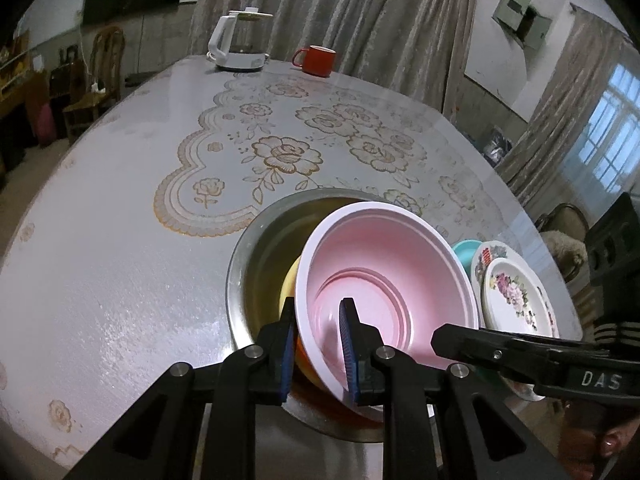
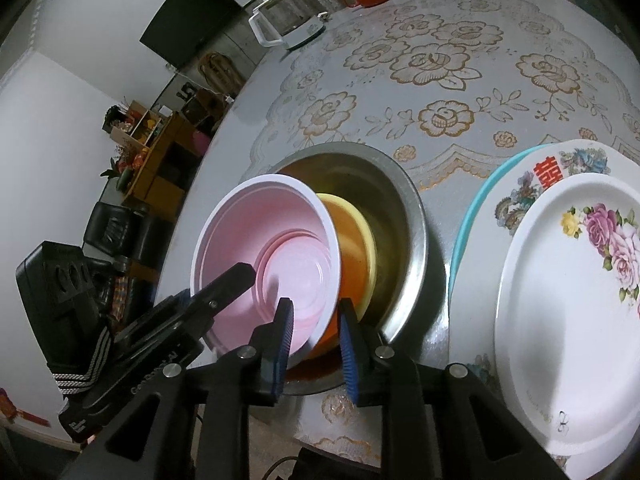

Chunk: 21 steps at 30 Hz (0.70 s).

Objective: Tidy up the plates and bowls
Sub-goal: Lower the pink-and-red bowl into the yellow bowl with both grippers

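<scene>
Pink bowl (image 1: 384,280) clamped by left hand-held gripper (image 1: 318,354), right hand-held gripper (image 2: 314,350) loosened, floral tablecloth (image 1: 120,280) (curtained room)

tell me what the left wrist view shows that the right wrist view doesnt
Only the left wrist view: a window and the curtains. Only the right wrist view: a wooden shelf unit by the wall. Both: the pink bowl tilted in the steel basin over a yellow bowl, the stacked floral plates, the kettle, and the red mug.
</scene>
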Tool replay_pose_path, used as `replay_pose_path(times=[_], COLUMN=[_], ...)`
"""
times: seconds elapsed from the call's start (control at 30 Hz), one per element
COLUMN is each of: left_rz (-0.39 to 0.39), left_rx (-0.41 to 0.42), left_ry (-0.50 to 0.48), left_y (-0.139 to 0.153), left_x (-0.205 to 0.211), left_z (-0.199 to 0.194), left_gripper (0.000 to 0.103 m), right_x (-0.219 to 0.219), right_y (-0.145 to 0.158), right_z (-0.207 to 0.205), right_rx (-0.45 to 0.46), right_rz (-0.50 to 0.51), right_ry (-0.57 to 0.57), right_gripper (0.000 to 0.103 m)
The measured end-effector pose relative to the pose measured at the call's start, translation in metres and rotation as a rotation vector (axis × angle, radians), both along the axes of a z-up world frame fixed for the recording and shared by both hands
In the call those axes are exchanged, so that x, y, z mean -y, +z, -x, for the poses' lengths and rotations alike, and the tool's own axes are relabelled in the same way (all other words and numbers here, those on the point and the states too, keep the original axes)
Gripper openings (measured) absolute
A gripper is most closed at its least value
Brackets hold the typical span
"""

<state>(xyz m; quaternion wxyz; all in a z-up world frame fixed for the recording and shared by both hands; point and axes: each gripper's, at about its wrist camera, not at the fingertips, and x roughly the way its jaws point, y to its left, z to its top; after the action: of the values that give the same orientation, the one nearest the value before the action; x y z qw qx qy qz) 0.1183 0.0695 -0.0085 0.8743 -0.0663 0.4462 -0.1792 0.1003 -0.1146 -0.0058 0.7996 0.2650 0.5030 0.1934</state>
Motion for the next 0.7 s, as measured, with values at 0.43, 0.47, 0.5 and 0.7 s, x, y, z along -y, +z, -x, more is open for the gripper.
replay_pose_path(times=[0.43, 0.47, 0.5, 0.7], left_rz=[-0.043, -0.043, -0.043, -0.035], left_rx=[-0.014, -0.014, -0.014, -0.02], left_ry=[-0.014, -0.015, -0.015, -0.011], left_y=[-0.007, -0.006, -0.006, -0.005], left_x=[0.011, 0.012, 0.012, 0.01], left_z=[-0.001, -0.001, -0.001, -0.002], left_gripper=[0.02, 0.02, 0.02, 0.021], right_x=[0.001, 0.003, 0.004, 0.006], right_y=[0.004, 0.003, 0.003, 0.0], right_z=[0.0, 0.0, -0.001, -0.001], right_rx=[0.018, 0.015, 0.011, -0.003], right_rz=[0.05, 0.042, 0.037, 0.013], right_ry=[-0.009, -0.011, -0.013, -0.009], right_gripper=[0.025, 0.025, 0.025, 0.025])
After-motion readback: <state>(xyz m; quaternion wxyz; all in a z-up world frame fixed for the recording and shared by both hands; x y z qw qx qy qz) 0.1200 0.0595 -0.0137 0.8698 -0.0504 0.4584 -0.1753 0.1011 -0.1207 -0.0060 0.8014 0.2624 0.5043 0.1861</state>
